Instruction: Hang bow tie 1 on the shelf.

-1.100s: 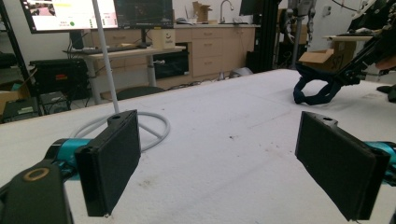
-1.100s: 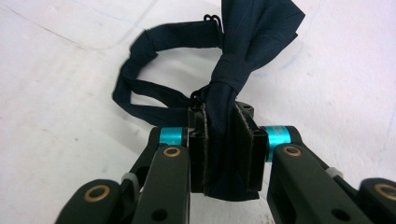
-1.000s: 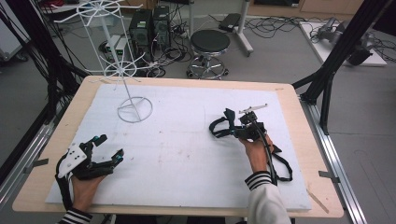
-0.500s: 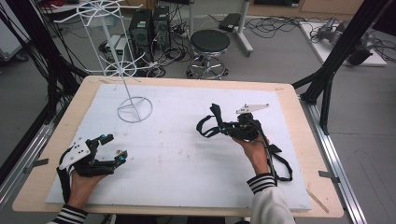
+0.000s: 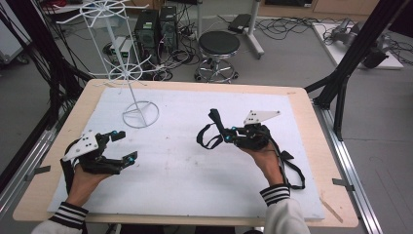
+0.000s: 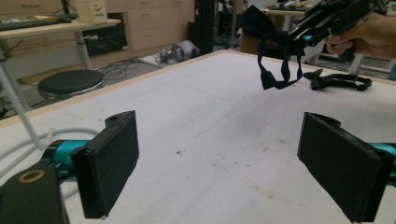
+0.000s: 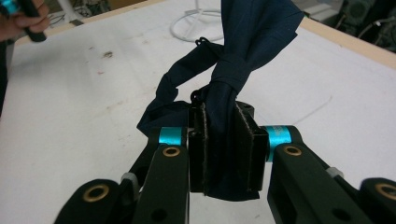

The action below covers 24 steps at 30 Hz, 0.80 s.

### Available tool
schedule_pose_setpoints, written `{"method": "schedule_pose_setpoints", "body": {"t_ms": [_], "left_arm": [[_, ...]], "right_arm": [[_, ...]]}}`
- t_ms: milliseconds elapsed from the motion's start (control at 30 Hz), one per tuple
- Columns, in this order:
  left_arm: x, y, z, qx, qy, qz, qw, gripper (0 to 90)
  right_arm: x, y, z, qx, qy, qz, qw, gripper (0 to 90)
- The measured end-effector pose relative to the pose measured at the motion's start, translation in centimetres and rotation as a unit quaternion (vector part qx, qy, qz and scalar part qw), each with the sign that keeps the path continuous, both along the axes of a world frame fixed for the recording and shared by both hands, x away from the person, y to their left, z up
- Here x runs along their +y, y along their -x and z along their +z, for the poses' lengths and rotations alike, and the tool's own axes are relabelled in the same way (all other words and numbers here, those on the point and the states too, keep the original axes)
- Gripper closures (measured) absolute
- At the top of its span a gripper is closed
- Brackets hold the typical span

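A dark navy bow tie point(image 5: 214, 129) with its neck strap hangs above the middle of the white board, and my right gripper point(image 5: 227, 136) is shut on it. In the right gripper view the pads point(image 7: 198, 144) squeeze the fabric's knot, and the bow point(image 7: 252, 37) stands up ahead of them. My left gripper point(image 5: 125, 145) hovers over the board's near left, open, nothing between its fingers point(image 6: 109, 163). From the left gripper view the held bow tie point(image 6: 273, 51) dangles from the right gripper point(image 6: 303, 35) at the upper right.
A white wire display stand point(image 5: 127, 74) rises from a ring base at the board's far left. A second dark strap piece point(image 6: 336, 80) lies on the board by the right forearm. The wooden table edge point(image 5: 195, 84) frames the board; a stool point(image 5: 219, 46) stands beyond.
The right gripper has carried the bow tie leftward and a little higher. The left gripper has lifted off the board and still stands open.
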<state>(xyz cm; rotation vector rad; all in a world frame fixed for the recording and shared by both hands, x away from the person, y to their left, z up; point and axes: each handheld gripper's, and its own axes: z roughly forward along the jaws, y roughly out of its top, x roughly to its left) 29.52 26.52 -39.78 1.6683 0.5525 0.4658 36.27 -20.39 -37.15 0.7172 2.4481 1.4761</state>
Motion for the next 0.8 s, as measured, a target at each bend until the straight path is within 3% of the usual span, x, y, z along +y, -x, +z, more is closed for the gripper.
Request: {"method": "schedule_pose_setpoints", "body": {"t_ms": [133, 433, 567, 800], "left_arm": [[-0.5, -0.6, 1.3, 0.008, 0.006, -0.027, 0.9996, 13.1], [-2.3, -1.6, 3.2, 0.007, -0.011, -0.063, 0.9979, 13.1], [-3.3, -2.0, 3.8, 0.003, -0.014, -0.076, 0.9970, 13.1], [-5.3, -2.6, 4.6, 0.008, -0.024, -0.102, 0.9945, 13.1]], "right_arm": [[0.3, 0.5, 0.4, -0.020, -0.012, 0.027, 0.9994, 76.9], [1.0, 1.4, 0.9, -0.054, -0.014, 0.079, 0.9953, 77.0], [1.4, 1.8, 1.0, -0.073, -0.022, 0.112, 0.9908, 77.0], [2.1, 2.5, 1.3, -0.098, -0.018, 0.140, 0.9851, 77.0]]}}
